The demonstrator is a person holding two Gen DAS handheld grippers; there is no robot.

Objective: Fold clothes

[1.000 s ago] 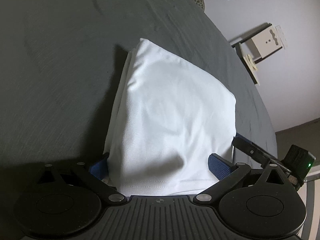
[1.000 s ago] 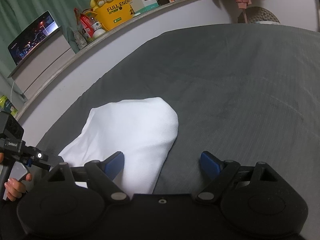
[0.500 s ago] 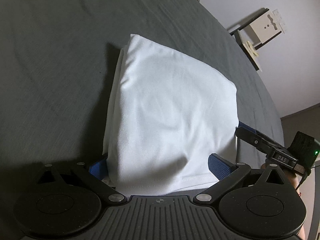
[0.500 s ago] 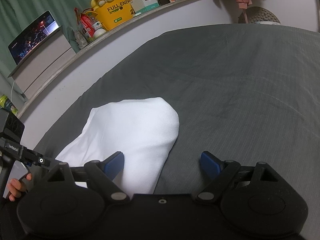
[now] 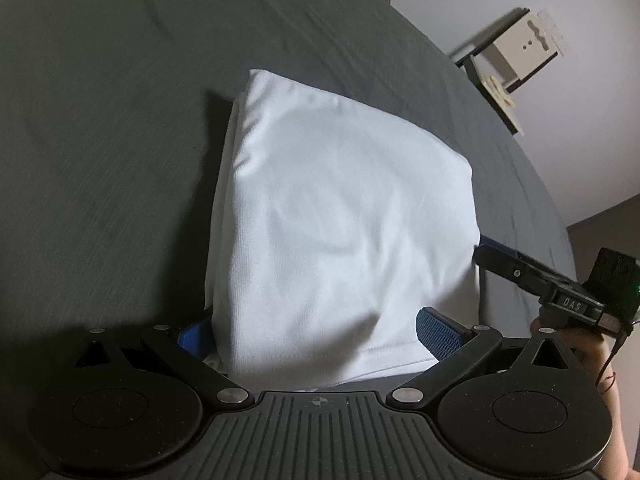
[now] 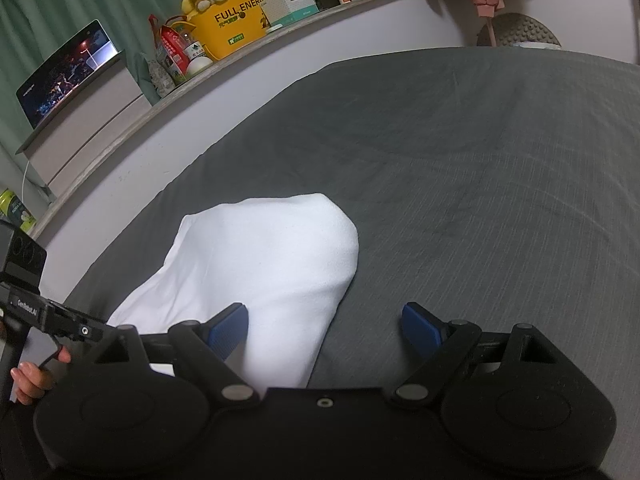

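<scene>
Folded white knit garment (image 5: 340, 232) squared flat on grey bed (image 5: 104, 128); left tool (image 5: 316, 326) spread astride its hem, right tool (image 6: 326, 330) spread, empty, likely released.

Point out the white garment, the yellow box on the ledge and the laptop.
white garment (image 5: 340, 232): left wrist view, middle of its top layer.
yellow box (image 6: 234, 30): right wrist view, its printed front.
laptop (image 6: 66, 72): right wrist view, its lit screen.
</scene>
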